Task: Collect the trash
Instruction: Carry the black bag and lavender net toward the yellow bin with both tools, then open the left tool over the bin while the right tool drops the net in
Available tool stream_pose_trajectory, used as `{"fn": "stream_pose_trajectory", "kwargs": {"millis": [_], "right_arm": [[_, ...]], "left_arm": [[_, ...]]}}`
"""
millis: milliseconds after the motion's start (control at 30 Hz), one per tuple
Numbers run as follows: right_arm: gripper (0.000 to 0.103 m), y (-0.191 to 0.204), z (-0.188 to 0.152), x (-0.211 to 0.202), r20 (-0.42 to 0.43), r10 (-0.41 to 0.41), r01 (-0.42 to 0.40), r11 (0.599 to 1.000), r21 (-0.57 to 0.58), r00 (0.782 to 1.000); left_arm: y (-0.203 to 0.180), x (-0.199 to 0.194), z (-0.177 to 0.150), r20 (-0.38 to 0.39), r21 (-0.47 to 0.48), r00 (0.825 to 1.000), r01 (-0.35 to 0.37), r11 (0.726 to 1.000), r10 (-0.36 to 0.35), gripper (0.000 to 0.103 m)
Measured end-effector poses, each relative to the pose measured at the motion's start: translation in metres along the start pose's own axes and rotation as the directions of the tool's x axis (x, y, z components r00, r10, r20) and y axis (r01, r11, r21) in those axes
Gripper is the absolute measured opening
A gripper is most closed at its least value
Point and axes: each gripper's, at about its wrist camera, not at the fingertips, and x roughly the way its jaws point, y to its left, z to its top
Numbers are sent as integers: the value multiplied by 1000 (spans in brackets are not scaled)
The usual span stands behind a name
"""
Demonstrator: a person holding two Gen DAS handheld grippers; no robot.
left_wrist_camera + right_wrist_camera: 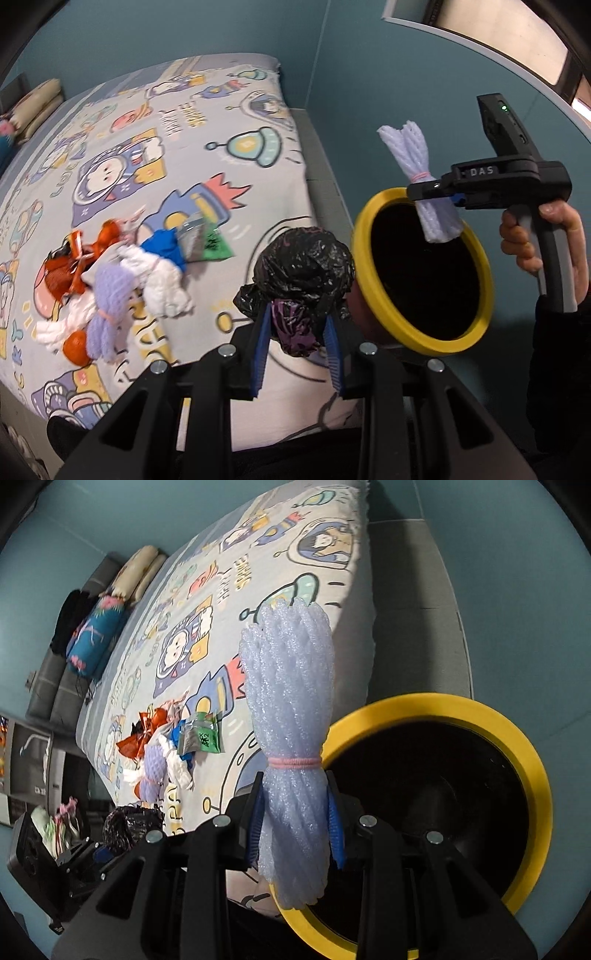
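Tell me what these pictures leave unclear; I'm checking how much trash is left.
- Bin contents: dark inside in both views, nothing readable.
- Trash pile on the bed: items overlap and blur, so no exact count.
- Black bag in the left tool: crumpled, contents hidden.
- Foam net bundle in the right tool covers part of the bin's rim.

Bed (pixel 229 110) along the wall, pillows (pixel 140 568) stacked at its far end. Heap of trash (pixel 122 273) on the bedspread, toward the near left, a foil packet (pixel 207 240) at its right edge. Bin (pixel 424 273) beside the bed's right side, tilted, mouth facing the cameras. Foam-net bundle (pixel 291 746) between the right gripper (pixel 295 830) fingers, in front of the bin's rim. Crumpled bag (pixel 299 280) between the left gripper (pixel 295 354) fingers, left of the bin.
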Motion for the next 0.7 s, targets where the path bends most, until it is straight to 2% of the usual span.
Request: {"fn": "stream_pose_trajectory", "kwargs": {"millis": [200, 533, 700], "right_arm": [[29, -20, -9, 0, 9, 21, -22, 998, 66, 1000], [31, -52, -11, -10, 66, -43, 34, 990, 135, 997], [31, -68, -13, -5, 57, -35, 24, 985, 171, 998]], "left_arm": [[-29, 5, 13, 1, 50, 999, 33, 998, -34, 26], [-69, 38, 22, -54, 117, 994, 97, 988, -91, 26], [-88, 54, 23, -81, 149, 991, 119, 982, -108, 26]]}}
